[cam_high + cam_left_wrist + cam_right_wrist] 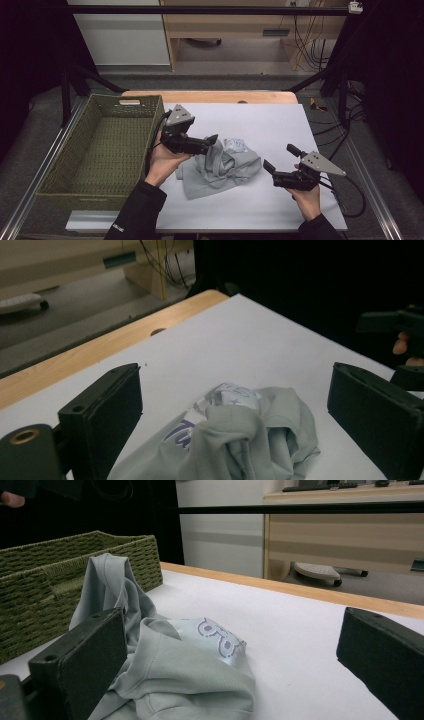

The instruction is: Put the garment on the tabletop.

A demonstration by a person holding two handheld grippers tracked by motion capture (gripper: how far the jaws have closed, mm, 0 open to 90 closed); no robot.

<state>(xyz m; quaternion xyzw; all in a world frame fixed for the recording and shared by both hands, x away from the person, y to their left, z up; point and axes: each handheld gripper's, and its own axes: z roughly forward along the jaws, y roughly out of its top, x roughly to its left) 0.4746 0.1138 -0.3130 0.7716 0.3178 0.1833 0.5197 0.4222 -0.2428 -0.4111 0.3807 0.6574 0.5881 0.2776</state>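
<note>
A crumpled light grey garment (220,169) with purple lettering lies on the white table top (260,120), a little left of its middle. My left gripper (209,145) hovers over the garment's left part with its jaws wide apart. In the left gripper view the cloth (250,440) bunches up below and between the jaws, and my left gripper (232,372) is not pressing on it. My right gripper (280,157) is held just right of the garment, open and holding nothing. In the right gripper view my right gripper (230,617) faces the garment (190,680), one fold of which stands up at the left.
A green woven basket (100,102) stands at the table's left side, with nothing seen inside; its wall (50,555) also appears in the right gripper view. A wooden table edge (210,95) runs along the back. Behind it are a wooden desk (225,30) and hanging cables (305,45).
</note>
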